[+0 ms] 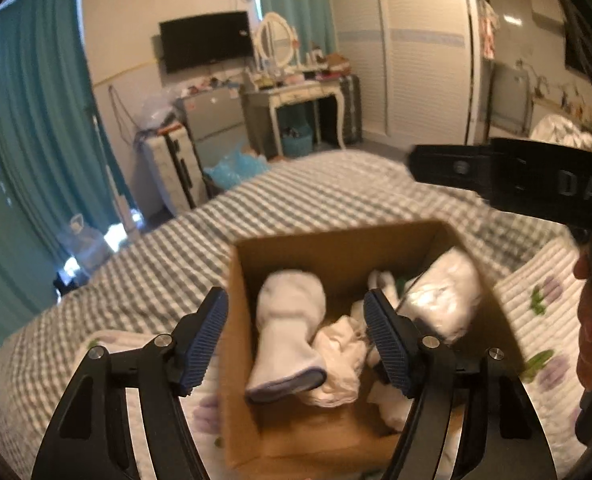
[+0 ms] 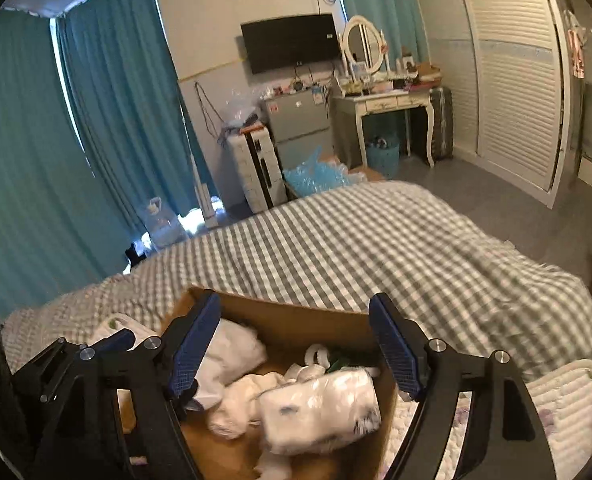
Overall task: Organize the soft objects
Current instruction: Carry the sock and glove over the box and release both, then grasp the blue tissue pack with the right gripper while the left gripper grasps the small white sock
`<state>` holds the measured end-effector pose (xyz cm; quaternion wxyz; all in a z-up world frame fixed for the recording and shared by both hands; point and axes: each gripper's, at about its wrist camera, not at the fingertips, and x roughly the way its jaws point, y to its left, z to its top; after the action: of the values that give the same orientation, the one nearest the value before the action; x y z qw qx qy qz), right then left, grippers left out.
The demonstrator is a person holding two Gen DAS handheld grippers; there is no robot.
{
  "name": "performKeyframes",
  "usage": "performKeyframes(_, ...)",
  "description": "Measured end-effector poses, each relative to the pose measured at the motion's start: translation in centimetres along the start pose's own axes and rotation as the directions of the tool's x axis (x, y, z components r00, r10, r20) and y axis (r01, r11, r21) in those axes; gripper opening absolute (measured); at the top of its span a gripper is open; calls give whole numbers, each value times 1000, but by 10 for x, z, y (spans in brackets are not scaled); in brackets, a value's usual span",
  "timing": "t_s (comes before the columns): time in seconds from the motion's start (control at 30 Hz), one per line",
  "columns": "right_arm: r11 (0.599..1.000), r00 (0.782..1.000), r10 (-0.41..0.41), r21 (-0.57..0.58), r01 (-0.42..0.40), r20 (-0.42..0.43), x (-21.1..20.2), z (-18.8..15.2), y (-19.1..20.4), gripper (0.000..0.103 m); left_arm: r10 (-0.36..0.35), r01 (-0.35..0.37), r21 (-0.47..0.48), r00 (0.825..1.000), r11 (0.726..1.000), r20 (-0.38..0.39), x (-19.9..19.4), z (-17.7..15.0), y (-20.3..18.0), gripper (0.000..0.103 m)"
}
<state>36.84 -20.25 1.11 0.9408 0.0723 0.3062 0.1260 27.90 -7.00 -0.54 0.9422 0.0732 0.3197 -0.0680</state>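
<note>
An open cardboard box [image 1: 335, 248] sits on the bed and holds soft white things: a white sock-like piece with a grey cuff [image 1: 288, 332], a crumpled white cloth [image 1: 339, 356] and a plastic-wrapped white bundle [image 1: 443, 296]. My left gripper [image 1: 296, 344] is open and empty just above the box. My right gripper [image 2: 296, 348] is open and empty above the same box [image 2: 296, 324], over the wrapped bundle [image 2: 323, 408] and cloth [image 2: 244, 400]. The right gripper's body [image 1: 515, 184] shows at right in the left wrist view.
The box rests on a white quilted pad [image 1: 543, 292] on a grey checked bedspread [image 2: 375, 248]. Beyond the bed stand teal curtains [image 2: 108, 120], a suitcase [image 2: 256, 168], a small fridge [image 2: 299, 124], a dressing table [image 2: 383, 104] and a white slatted wardrobe [image 2: 511, 80].
</note>
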Motion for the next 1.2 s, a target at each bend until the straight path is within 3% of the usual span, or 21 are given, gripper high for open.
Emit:
performKeyframes(0.23,1000,994,10,16,-12,107,-119,25,17,77,61,-56,-39,989,998,131,-108,24,27,71)
performKeyframes(0.33,1000,990,8,-13,-6,138,-170,26,31,78,56,-47,-54,981,997,185,-157,27,37,71)
performKeyframes(0.43,998,986,-8,-59,18,166,-211,19,46,84,79,-60,-84,967,995,243,-204,21,42,87)
performKeyframes(0.6,993,984,-12,-111,32,175,-252,-6,59,103,110,-87,-96,956,992,272,-241,-1,44,88)
performKeyframes(0.63,993,984,-11,-114,31,175,-255,-13,60,103,117,-92,-100,953,991,279,-244,-7,45,88)
performKeyframes(0.77,992,994,-14,-126,28,111,-242,-40,60,103,101,-76,-104,962,992,253,-231,-33,40,88)
performKeyframes(0.93,994,1000,-18,-110,16,-13,-189,-84,54,103,56,-41,-98,985,994,162,-193,-65,35,88)
performKeyframes(1.2,989,976,-18,-147,-14,-217,-73,-172,53,103,53,-48,-156,998,987,27,-117,-116,31,88)
